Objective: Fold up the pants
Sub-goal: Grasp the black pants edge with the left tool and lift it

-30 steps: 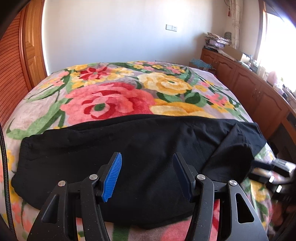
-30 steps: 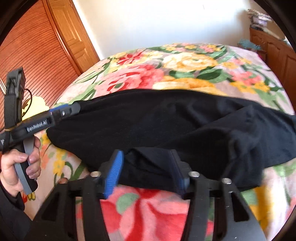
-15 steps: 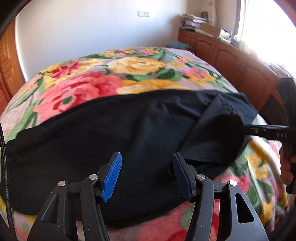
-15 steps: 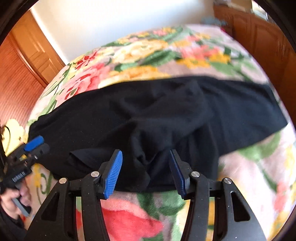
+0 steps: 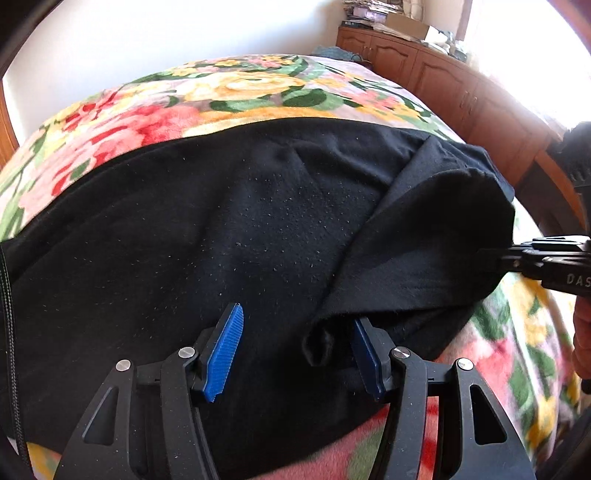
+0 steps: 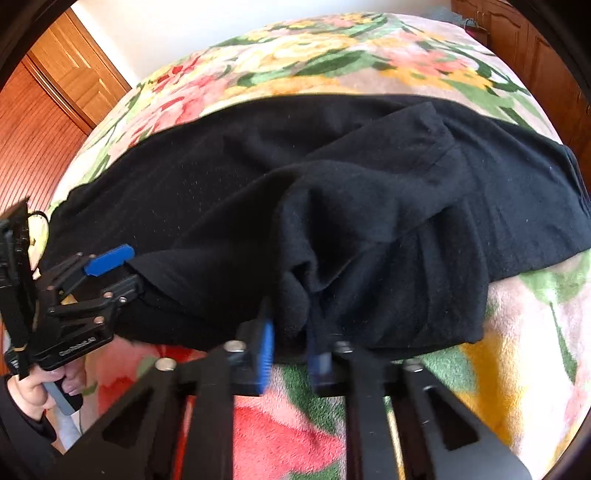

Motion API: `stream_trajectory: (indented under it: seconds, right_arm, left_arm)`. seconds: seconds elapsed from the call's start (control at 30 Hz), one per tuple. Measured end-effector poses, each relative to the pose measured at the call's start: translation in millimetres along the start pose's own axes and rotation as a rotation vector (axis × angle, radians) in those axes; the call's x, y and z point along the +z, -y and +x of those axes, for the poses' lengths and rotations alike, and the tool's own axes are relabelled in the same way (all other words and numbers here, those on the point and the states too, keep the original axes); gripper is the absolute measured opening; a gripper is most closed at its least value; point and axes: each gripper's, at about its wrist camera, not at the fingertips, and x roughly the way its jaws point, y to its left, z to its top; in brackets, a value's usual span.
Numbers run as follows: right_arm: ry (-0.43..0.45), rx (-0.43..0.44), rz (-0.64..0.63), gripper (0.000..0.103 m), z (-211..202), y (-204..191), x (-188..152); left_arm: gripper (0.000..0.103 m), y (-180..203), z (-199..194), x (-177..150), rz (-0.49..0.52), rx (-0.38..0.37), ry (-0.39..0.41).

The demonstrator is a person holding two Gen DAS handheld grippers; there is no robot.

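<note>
Black pants (image 5: 258, 221) lie spread across a floral blanket (image 5: 240, 85), with one end folded back over itself at the right. My left gripper (image 5: 295, 350) is open and low over the near edge; a loose fold end lies between its blue pads without being pinched. In the right wrist view my right gripper (image 6: 291, 350) is closing its jaws on a bunched fold of the pants (image 6: 369, 184), and its pads press on the cloth. The left gripper (image 6: 122, 275) shows at the left there. The right gripper (image 5: 491, 258) reaches in from the right edge, its tip sunk in the fabric.
The blanket (image 6: 517, 369) covers the whole bed. Wooden cabinets (image 5: 443, 74) run along the right side, with papers and a cardboard box (image 5: 406, 26) on top. A wooden door (image 6: 55, 92) stands at the left. A person's hand (image 6: 48, 384) grips the left tool's handle.
Both grippers have come down closer to the near edge of the pants. The right jaws have gone from wide apart to pinched on a fold. The left jaws stayed apart.
</note>
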Motion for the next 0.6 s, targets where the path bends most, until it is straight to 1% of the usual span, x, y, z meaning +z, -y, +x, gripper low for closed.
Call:
stream_trajectory:
  seconds: [0.07,0.1,0.13,0.17,0.23,0.27,0.33,0.4,0.5,0.6]
  right_arm:
    - [0.056,0.006,-0.017,0.005,-12.2,-1.5,4.3]
    - [0.081,0.008,-0.025,0.005,-18.4,-2.7,6.6]
    - [0.115,0.016,-0.034,0.005,-27.3,-5.2,10.0]
    - [0.152,0.023,-0.043,0.005,-39.5,-9.7,14.0]
    - [0.212,0.039,-0.062,0.004,-58.9,-20.2,25.9]
    - [0.234,0.030,-0.079,0.004,-66.9,-26.6,32.3]
    - [0.256,0.015,-0.114,0.004,-78.2,-42.0,46.6]
    - [0.272,-0.003,-0.147,0.004,-88.8,-55.4,61.6]
    - [0.310,-0.019,-0.211,0.004,-111.5,-87.1,88.0]
    - [0.354,-0.035,-0.272,0.004,-128.0,-118.8,104.7]
  left_arm:
    - [0.045,-1.9,0.8,2.0,-0.014,-0.026,0.004]
    - [0.032,-2.0,-0.4,3.5,-0.009,-0.045,0.001]
    - [0.016,2.1,1.3,2.7,0.002,-0.061,-0.002]
    - [0.008,4.0,-1.4,3.3,0.016,-0.081,0.001]
    - [0.005,7.2,-9.3,5.5,0.033,-0.086,0.012]
    - [0.005,6.4,-15.4,7.1,0.031,-0.087,0.016]
    - [0.005,2.5,-33.7,13.9,0.018,-0.097,0.038]
    - [0.005,-5.5,-58.4,20.5,-0.003,-0.108,0.067]
    - [0.005,-16.4,-98.3,25.8,-0.015,-0.117,0.122]
    - [0.004,-37.2,-137.6,31.8,-0.050,-0.133,0.169]
